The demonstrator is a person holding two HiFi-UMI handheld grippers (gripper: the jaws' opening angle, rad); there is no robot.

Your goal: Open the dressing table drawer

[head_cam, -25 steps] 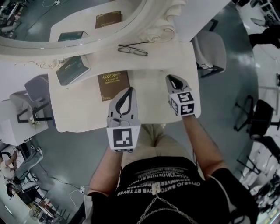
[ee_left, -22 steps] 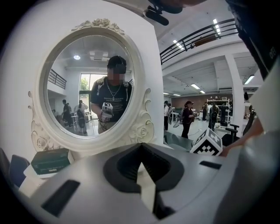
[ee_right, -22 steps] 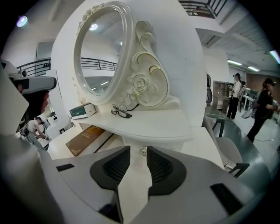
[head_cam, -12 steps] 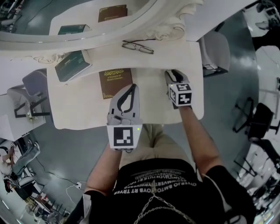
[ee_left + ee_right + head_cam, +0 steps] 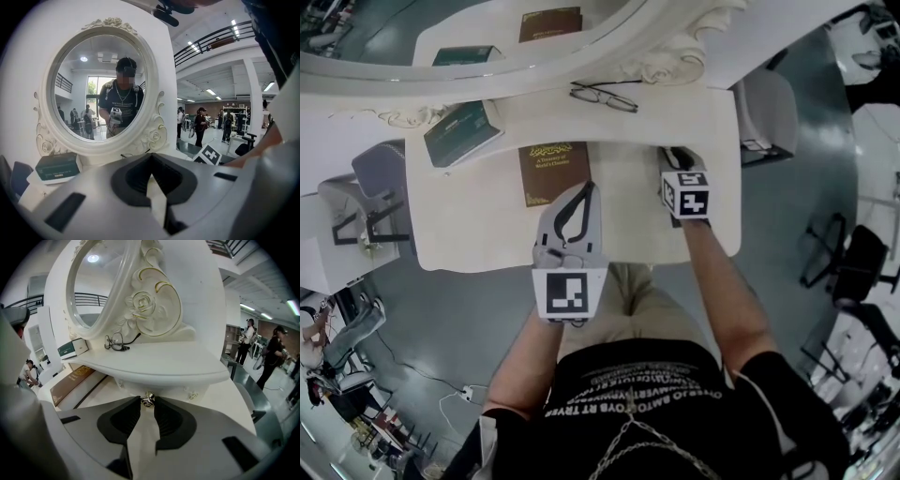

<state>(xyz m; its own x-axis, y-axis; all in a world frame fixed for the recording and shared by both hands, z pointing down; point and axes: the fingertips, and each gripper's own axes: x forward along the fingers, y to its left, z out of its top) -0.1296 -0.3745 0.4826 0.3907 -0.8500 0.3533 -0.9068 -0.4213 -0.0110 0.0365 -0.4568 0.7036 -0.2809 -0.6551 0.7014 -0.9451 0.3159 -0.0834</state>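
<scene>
The white dressing table (image 5: 487,225) carries a raised back shelf (image 5: 187,364) under an oval mirror (image 5: 441,47). A small drawer front (image 5: 161,384) with a round metal knob (image 5: 148,399) sits beneath that shelf. My right gripper (image 5: 148,402) has just been closing, and its tips now press on the knob from both sides. In the head view my right gripper (image 5: 675,155) reaches under the shelf edge, which hides the knob. My left gripper (image 5: 586,187) hovers over the tabletop beside a brown book, shut and empty; its tips (image 5: 151,158) meet.
A brown book (image 5: 553,172) lies on the tabletop. A green book (image 5: 462,131) and a pair of glasses (image 5: 605,97) rest on the shelf. A grey chair (image 5: 766,112) stands to the table's right, another (image 5: 370,178) to its left. People walk in the hall behind.
My right gripper has moved away from me and down to the shelf's underside, and its jaws went from shut to spread around the knob. The left gripper has stayed put.
</scene>
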